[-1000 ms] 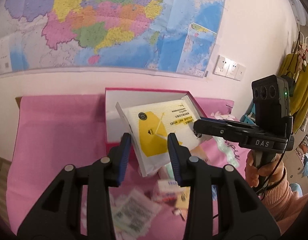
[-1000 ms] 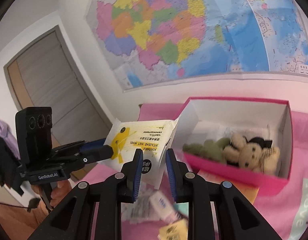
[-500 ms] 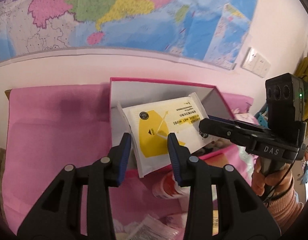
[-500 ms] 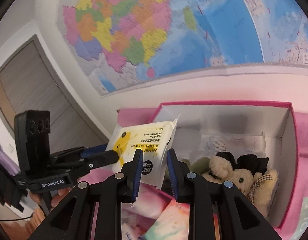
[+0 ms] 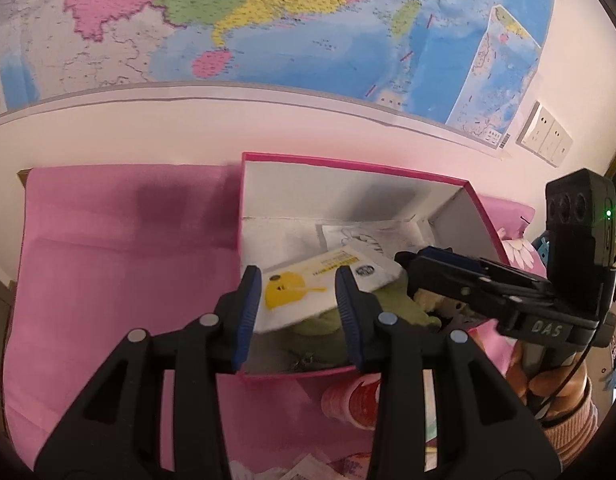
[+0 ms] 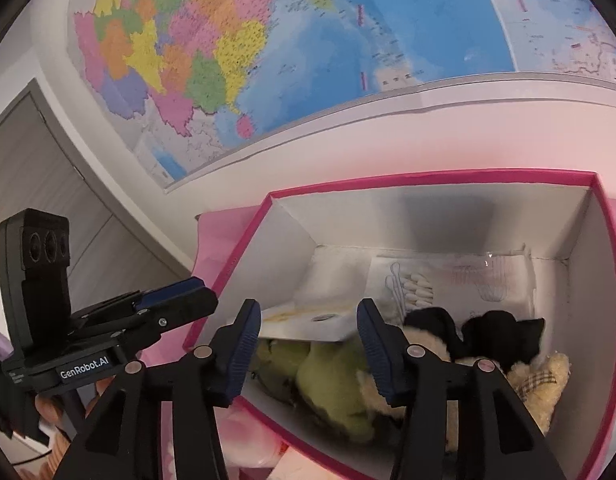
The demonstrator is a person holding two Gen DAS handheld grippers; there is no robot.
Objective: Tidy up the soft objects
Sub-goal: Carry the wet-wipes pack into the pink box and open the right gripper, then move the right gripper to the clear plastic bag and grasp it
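Right wrist: right gripper (image 6: pixel 309 350) over box (image 6: pixel 435 186)

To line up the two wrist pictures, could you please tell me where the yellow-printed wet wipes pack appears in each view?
Left wrist view: the wet wipes pack lies centre frame, between the left gripper's fingers, tilted over the green plush toy.
Right wrist view: lower centre, edge-on, between the opening right gripper's fingers, untouched by them.
Shared landmark: the pink box.
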